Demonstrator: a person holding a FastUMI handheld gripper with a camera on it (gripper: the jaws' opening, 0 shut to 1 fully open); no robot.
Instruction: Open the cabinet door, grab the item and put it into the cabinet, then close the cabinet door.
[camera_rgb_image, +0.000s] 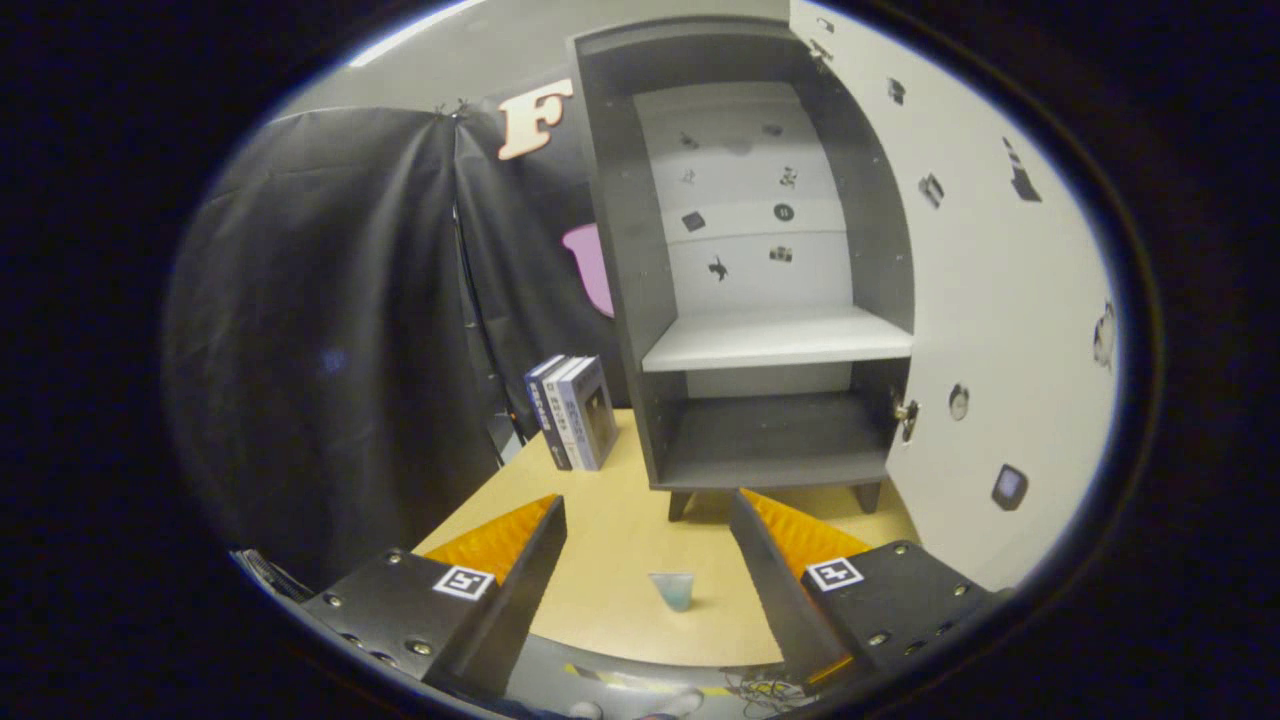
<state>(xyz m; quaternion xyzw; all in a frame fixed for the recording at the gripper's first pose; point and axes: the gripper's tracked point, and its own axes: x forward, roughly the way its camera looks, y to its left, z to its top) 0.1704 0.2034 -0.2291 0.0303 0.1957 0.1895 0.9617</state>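
Note:
A dark cabinet (745, 280) stands on short legs on the wooden table (610, 530), beyond my fingers. Its white door (990, 280) is swung wide open to the right and carries small stickers. Inside are a white shelf (775, 340) and a dark lower compartment (770, 440), both bare. A small translucent bluish cup (672, 590) stands upright on the table between my two fingers, closer to the near edge. My gripper (648, 520) is open and holds nothing, hovering above the table with the cup below the gap.
Several books (572, 410) stand upright on the table left of the cabinet. Black cloth (330, 330) hangs along the left side. The table's curved near edge lies just behind the cup.

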